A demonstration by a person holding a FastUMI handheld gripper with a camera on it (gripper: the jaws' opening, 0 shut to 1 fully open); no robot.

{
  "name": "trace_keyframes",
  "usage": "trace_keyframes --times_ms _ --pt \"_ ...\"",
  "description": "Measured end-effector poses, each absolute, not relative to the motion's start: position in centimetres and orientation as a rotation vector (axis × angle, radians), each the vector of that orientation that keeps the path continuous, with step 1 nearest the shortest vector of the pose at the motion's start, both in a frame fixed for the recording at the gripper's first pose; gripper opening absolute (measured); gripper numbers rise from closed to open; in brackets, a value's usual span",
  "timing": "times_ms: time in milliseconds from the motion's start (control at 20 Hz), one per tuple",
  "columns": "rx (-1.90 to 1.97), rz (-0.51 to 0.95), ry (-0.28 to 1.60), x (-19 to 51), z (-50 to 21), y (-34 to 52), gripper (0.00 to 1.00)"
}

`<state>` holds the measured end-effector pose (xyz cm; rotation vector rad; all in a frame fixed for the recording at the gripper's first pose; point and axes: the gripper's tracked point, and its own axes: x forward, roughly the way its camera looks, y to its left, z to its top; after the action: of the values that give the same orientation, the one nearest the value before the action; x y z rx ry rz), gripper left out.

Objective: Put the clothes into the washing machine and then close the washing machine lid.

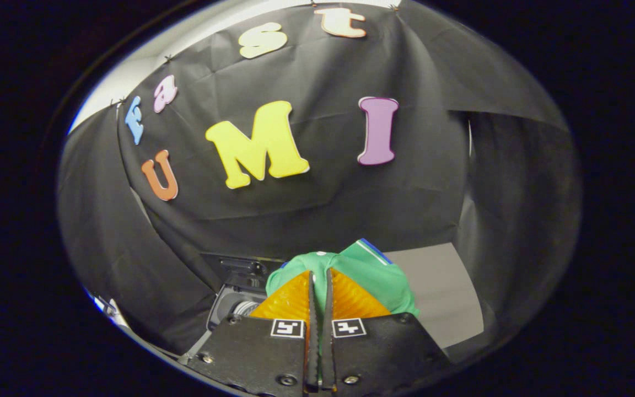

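Note:
My gripper (320, 274) is shut on a green garment (375, 273), which bunches up just beyond the fingertips and drapes to their right, with a blue and white trim along its far edge. A strip of green cloth shows in the narrow gap between the two fingers. Below and to the left of the fingers lies the washing machine (233, 300), a dark body with a round opening partly hidden behind the left finger. The garment hangs in the air above and to the right of that opening.
A grey flat surface (441, 298) lies beyond the garment to the right. The black cloth wall (317, 209) closes the space behind and on both sides.

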<state>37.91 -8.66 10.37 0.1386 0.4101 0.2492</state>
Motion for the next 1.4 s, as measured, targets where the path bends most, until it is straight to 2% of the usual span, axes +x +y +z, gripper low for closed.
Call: trace_keyframes --times_ms 450,800,1100,1400 --pt "0.108 0.474 0.413 37.7 12.2 3.1 0.06" --pt "0.111 0.641 0.466 38.6 10.6 13.6 0.06" --pt "0.095 0.692 0.533 40.5 6.3 19.8 0.06" --pt "0.055 0.668 0.598 42.3 -0.1 22.9 0.06"
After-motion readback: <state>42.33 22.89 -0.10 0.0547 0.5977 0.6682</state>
